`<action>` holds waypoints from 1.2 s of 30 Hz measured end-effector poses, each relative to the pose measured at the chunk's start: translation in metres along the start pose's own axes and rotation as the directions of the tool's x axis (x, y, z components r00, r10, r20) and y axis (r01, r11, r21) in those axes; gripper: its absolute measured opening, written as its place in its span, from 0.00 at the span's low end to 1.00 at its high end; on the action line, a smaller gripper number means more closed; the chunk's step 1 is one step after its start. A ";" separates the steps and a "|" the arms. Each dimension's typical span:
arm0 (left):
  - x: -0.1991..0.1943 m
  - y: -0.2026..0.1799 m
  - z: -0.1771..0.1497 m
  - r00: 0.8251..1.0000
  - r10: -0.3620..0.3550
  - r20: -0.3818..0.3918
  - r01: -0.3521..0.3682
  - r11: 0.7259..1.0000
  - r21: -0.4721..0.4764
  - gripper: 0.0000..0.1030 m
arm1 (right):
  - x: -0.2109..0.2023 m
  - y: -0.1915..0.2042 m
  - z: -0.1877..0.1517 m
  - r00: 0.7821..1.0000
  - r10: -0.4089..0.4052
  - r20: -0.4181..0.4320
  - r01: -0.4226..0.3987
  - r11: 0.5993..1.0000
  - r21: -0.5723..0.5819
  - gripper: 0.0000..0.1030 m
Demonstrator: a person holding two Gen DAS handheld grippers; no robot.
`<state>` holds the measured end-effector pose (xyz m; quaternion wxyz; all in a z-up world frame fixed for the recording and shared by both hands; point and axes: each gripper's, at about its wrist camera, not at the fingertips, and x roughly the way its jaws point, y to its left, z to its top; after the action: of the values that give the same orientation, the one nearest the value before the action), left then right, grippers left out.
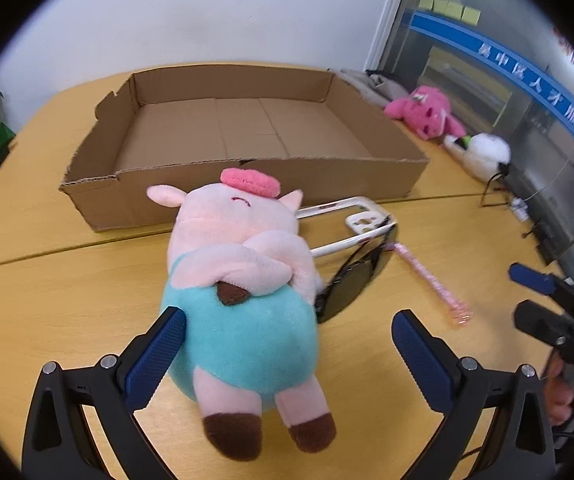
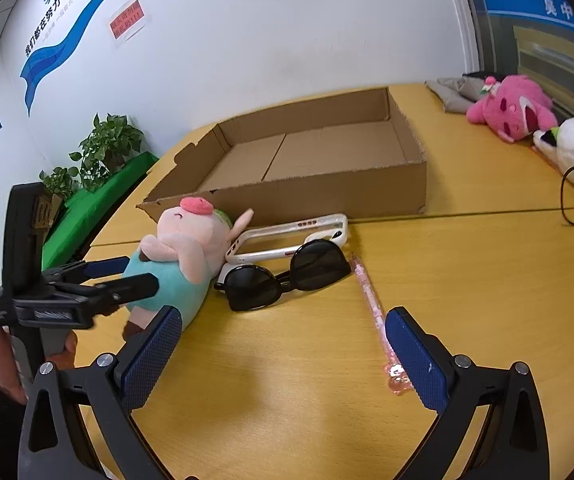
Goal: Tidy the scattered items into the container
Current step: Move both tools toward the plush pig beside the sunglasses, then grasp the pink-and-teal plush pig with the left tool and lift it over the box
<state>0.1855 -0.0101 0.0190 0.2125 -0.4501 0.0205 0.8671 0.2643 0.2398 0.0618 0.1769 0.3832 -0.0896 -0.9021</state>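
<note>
I'm on the first pick: my left claw (image 1: 287, 344) is spread wide around the plush pig (image 1: 243, 292), its left pad touching the teal belly while the right pad stands clear of it, so nothing is gripped yet. The pig lies on its back on the yellow worktop (image 1: 67, 300), head toward the near wall of the cardboard box (image 1: 247, 184), which looks empty. To my mind the next move calls for squeezing across the soft belly, lifting over that low wall and letting go inside.

My right claw (image 2: 283, 356) is also apart and holds nothing; it hovers above the worktop with a pink pen (image 2: 371, 304) just beside its right pad.

The pig is fuzzy and squashy, with brown feet and a pink cap; I expect it to give under the pads. Beside it, black sunglasses (image 2: 283, 276) with glossy dark lenses lie against a thin white phone case (image 2: 287, 236), an open rigid frame. The pen is slender and translucent. The box is corrugated and shallow, with ragged-cut edges.
</note>
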 end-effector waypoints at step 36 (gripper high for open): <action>-0.001 0.107 -0.034 0.989 -0.146 0.008 0.144 0.963 -0.228 0.73 | 0.213 0.138 0.068 0.897 0.271 -0.349 -0.299 0.954 -0.030 0.92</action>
<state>0.1712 -0.1160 -0.0172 0.2222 -0.4758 -0.1113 0.8437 0.1127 0.0320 0.0090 0.3356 0.5087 -0.0755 -0.7892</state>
